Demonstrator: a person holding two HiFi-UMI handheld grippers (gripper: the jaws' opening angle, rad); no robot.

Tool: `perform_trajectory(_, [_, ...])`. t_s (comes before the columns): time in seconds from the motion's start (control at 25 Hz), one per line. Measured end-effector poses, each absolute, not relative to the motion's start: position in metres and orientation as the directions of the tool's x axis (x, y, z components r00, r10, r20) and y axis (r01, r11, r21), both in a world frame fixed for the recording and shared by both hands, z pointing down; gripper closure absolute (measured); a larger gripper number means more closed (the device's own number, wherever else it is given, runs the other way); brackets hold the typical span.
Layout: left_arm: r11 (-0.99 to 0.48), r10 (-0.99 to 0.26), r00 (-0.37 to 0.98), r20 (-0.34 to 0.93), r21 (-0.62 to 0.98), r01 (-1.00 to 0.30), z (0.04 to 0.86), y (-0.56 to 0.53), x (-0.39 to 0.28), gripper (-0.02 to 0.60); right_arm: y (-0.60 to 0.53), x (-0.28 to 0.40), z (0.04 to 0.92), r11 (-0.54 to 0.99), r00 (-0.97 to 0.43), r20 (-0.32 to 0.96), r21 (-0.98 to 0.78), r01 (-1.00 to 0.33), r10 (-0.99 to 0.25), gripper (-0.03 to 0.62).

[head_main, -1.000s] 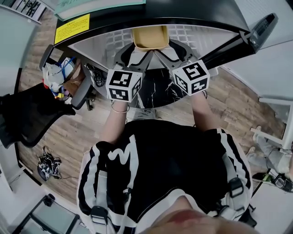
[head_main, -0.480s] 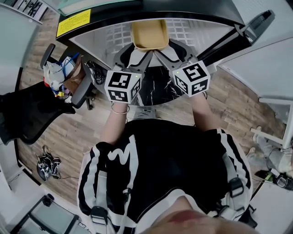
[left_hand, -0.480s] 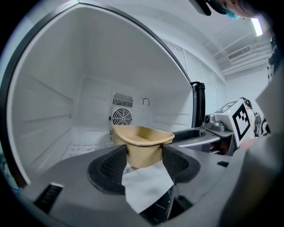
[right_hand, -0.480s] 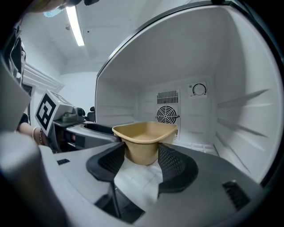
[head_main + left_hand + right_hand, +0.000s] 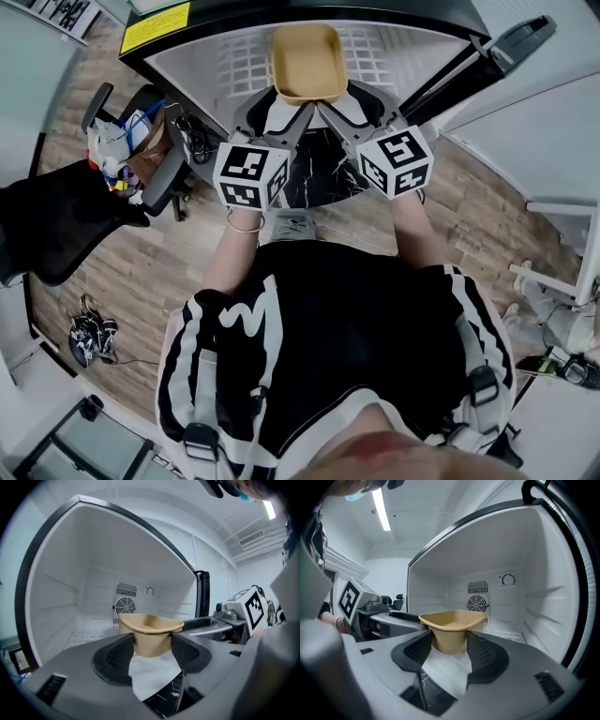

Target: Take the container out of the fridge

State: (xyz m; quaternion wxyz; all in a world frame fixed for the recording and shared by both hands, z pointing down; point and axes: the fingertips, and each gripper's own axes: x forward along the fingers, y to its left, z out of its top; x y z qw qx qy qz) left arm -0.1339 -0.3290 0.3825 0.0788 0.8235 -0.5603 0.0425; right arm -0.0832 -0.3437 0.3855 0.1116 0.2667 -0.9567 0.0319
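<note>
A tan, empty, open-topped container [image 5: 307,64] sits over the white wire shelf [image 5: 234,66] of the open fridge. My left gripper [image 5: 281,105] is shut on its near left corner, and my right gripper [image 5: 339,103] is shut on its near right corner. In the left gripper view the container [image 5: 150,632] sits pressed between the two dark ribbed pads [image 5: 119,653] of the left gripper [image 5: 151,645]. The right gripper view shows the container [image 5: 453,626] clamped the same way in the right gripper [image 5: 449,645]. Its underside is hidden.
The fridge door [image 5: 511,42] stands open at the right. A fan vent [image 5: 125,605] is on the fridge's back wall. An office chair with clutter [image 5: 141,155] and a black chair [image 5: 56,225] stand to the left on the wood floor. Cables [image 5: 89,333] lie lower left.
In the head view the container and fridge shelf have shifted slightly upward and more of the shelf shows. Both grippers keep their hold on the container.
</note>
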Motion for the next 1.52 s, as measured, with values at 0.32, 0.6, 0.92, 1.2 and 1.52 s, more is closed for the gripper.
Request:
perform_trajectory(0.32, [-0.356,-0.919,0.363,0.156,0.069,-0.932,0.377,-0.312,-0.126,0.327,-0.327,-0.075,0.380,0.856,-0.839,0.205,-0.011,-0.517,-0.504,0.355])
perform_trajectory(0.6, [-0.360,-0.920,0.366,0.142,0.071,-0.930,0.374,-0.298,-0.117,0.325,-0.313,-0.066,0.377,0.855,-0.841,0.190,-0.016,-0.518,-0.506,0.355])
perform_trajectory(0.92, [-0.365,-0.920,0.370,0.131,0.061,-0.929,0.369,-0.279,-0.111,0.325,-0.294,-0.060,0.373,0.854,-0.842,0.182,-0.019,-0.520,-0.508,0.355])
perform_trajectory(1.2, [-0.361,-0.924,0.365,0.113,0.050,-0.931,0.368,-0.260,-0.103,0.325,-0.275,-0.052,0.373,0.855,-0.845,0.170,-0.023,-0.519,-0.508,0.355])
perform_trajectory(1.52, [-0.361,-0.926,0.366,0.092,0.072,-0.930,0.362,-0.237,-0.094,0.325,-0.252,-0.042,0.365,0.857,-0.848,0.158,-0.018,-0.515,-0.507,0.355])
